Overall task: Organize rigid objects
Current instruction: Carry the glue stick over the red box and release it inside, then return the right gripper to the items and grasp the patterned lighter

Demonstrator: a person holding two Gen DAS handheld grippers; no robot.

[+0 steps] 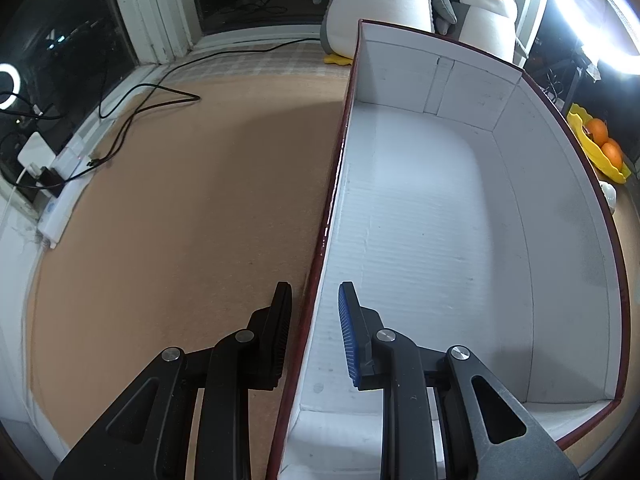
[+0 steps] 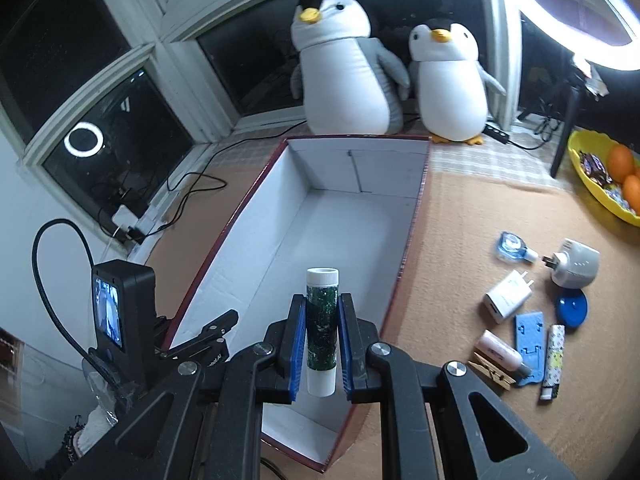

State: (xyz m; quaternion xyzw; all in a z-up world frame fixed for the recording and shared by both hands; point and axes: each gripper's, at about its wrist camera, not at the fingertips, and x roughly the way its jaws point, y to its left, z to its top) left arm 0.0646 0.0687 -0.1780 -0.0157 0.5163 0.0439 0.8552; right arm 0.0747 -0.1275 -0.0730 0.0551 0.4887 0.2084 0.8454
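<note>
From the left wrist, the left gripper [image 1: 314,300] straddles the near left wall of the box [image 1: 332,200], one black finger outside over the brown tabletop [image 1: 180,208], the blue-padded finger inside over the white floor; the fingers stand narrow, and whether the pads actually press the wall I cannot tell. The box interior looks bare from here, with two plush penguins [image 1: 486,12] behind its far wall and a yellow bowl of oranges [image 1: 600,140] off to the right. Over to the right wrist: the right gripper [image 2: 322,308] is clamped on a tube [image 2: 321,328], dark green in the middle with white ends, held upright between the blue pads above the near end of the box. On the table to the right of the box lie the loose items, well apart from it: a white charger [image 2: 506,296], a grey plug adapter [image 2: 574,266], a blue lid [image 2: 572,308], a lighter [image 2: 554,360], a clothespin [image 2: 492,372] and a small blue bottle [image 2: 514,246].
</note>
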